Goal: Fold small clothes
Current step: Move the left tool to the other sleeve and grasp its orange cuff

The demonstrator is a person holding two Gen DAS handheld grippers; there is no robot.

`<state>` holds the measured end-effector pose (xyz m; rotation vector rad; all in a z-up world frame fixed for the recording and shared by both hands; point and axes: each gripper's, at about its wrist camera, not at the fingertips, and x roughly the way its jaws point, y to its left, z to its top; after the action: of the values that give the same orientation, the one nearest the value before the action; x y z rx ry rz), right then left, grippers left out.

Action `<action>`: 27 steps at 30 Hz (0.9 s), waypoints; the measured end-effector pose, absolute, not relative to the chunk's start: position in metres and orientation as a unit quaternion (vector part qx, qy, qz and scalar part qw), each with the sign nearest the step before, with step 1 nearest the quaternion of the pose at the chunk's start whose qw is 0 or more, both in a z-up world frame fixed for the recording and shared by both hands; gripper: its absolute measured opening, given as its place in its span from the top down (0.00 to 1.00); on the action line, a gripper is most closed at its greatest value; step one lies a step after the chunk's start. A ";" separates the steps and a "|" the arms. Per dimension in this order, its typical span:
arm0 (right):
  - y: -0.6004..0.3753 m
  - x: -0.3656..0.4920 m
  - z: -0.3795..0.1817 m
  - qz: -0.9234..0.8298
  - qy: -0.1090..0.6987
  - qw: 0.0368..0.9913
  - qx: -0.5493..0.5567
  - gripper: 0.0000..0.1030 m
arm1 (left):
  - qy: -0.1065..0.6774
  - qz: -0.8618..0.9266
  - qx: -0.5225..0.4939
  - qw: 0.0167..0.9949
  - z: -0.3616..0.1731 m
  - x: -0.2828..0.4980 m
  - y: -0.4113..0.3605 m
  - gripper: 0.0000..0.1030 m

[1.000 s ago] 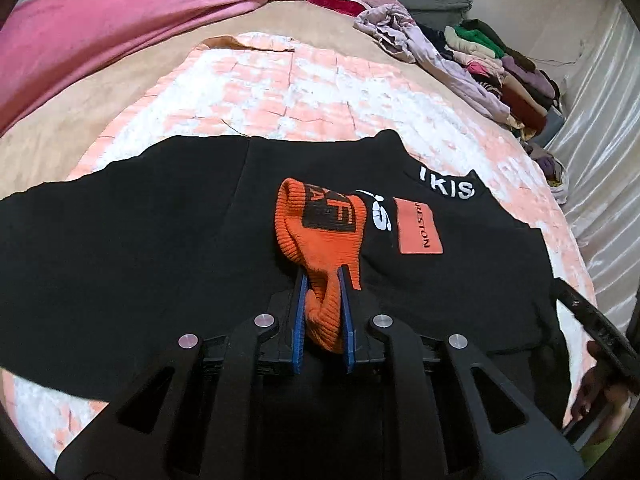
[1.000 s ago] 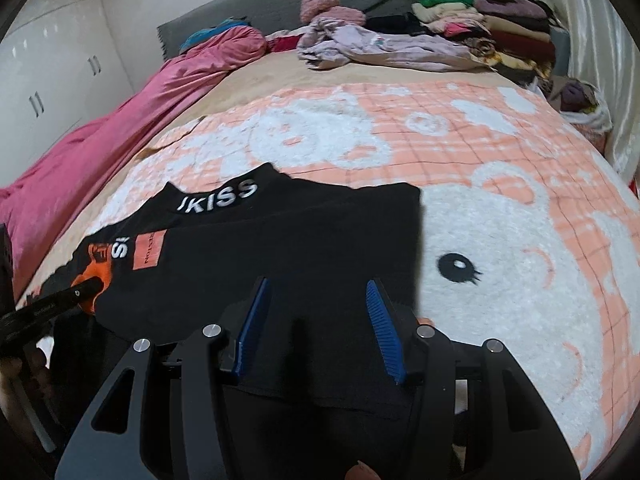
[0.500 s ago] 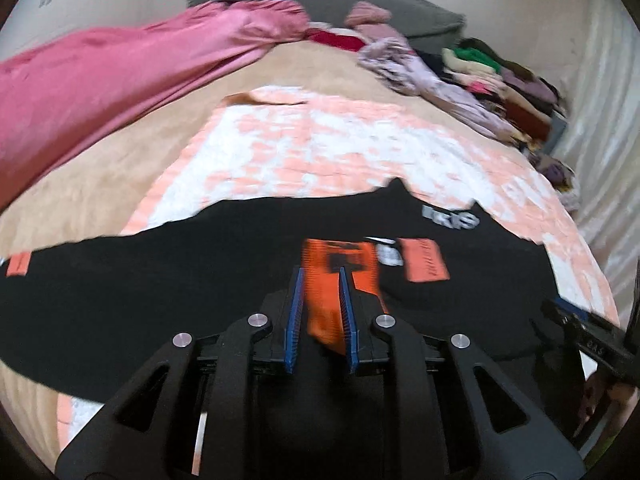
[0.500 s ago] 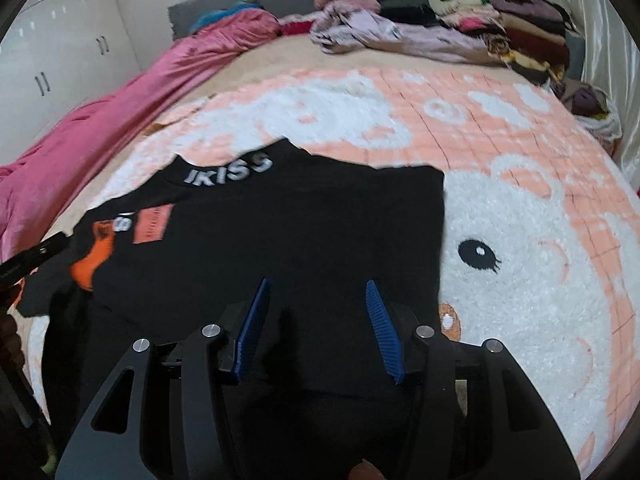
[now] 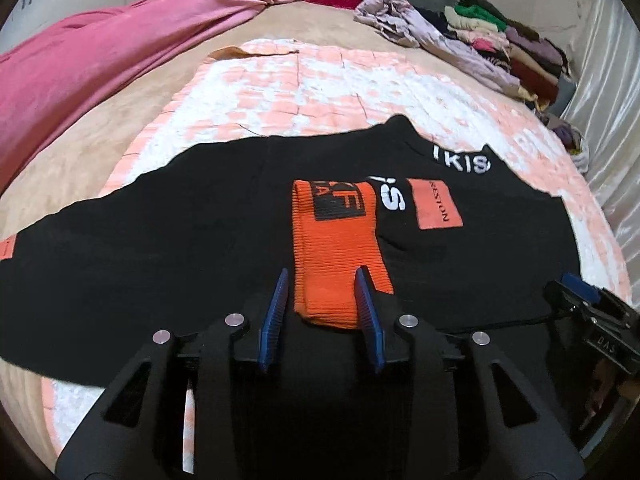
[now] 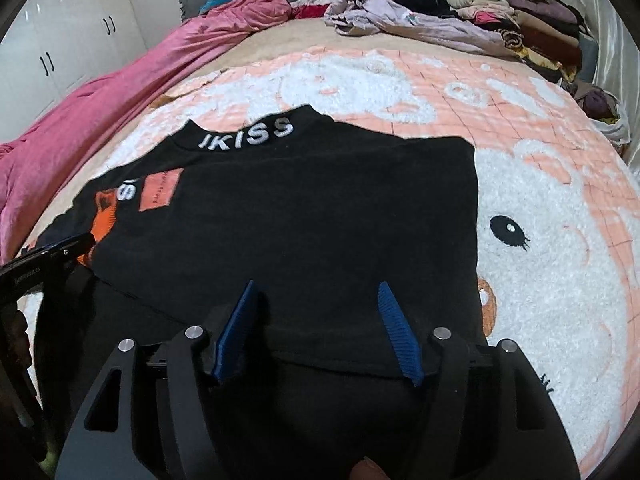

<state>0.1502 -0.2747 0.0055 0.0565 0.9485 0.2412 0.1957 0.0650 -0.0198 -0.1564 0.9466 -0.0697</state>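
Note:
A black sweater (image 5: 160,240) with white lettering lies spread on the pink and white bear blanket (image 6: 540,240). Its orange ribbed cuff (image 5: 336,240) rests flat on the sweater's chest, sleeve folded inward. My left gripper (image 5: 322,276) hovers over the cuff's near end with its jaws opening. The cuff lies between the blue pads, with a gap showing at the left pad. My right gripper (image 6: 318,286) stands over the sweater's (image 6: 320,200) folded lower edge, jaws opening, nothing pinched between them. Each gripper shows at the edge of the other's view: the right gripper (image 5: 580,300) and the left gripper (image 6: 60,248).
A pink quilt (image 5: 100,48) runs along the bed's left side. A heap of loose and stacked clothes (image 5: 500,40) sits at the far right by a pale curtain (image 5: 608,80). White cupboards (image 6: 60,40) stand beyond the bed's left side.
The left jaws, shut on the bunched orange cuff a second ago, have parted, and the cuff now lies flat on the sweater. The right jaws have widened a little.

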 end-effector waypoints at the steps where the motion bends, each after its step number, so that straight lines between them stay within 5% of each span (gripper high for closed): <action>1: -0.275 0.148 0.007 0.118 0.454 0.883 0.029 0.40 | 0.452 -0.033 -0.076 0.888 -0.017 0.194 0.066 0.72; 7: -0.267 0.137 0.018 0.135 0.445 0.885 0.033 0.39 | 0.427 -0.014 -0.068 0.902 -0.004 0.179 0.075 0.63; 10: -0.260 0.129 0.027 0.142 0.430 0.891 0.032 0.16 | 0.420 -0.006 -0.072 0.905 -0.001 0.170 0.082 0.56; 16: -0.237 0.122 0.042 0.164 0.415 0.895 0.017 0.16 | 0.404 0.015 -0.091 0.910 0.002 0.150 0.101 0.37; 25: -0.196 0.120 0.060 0.195 0.398 0.896 -0.002 0.14 | 0.384 0.060 -0.094 0.916 0.010 0.134 0.129 0.35; 27: -0.186 0.120 0.063 0.202 0.395 0.896 -0.007 0.14 | 0.381 0.073 -0.099 0.916 0.011 0.130 0.139 0.26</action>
<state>0.1204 -0.1862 0.0633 -0.0151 0.8194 0.4181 0.1298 0.1393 0.0110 -0.2041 0.7847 0.1503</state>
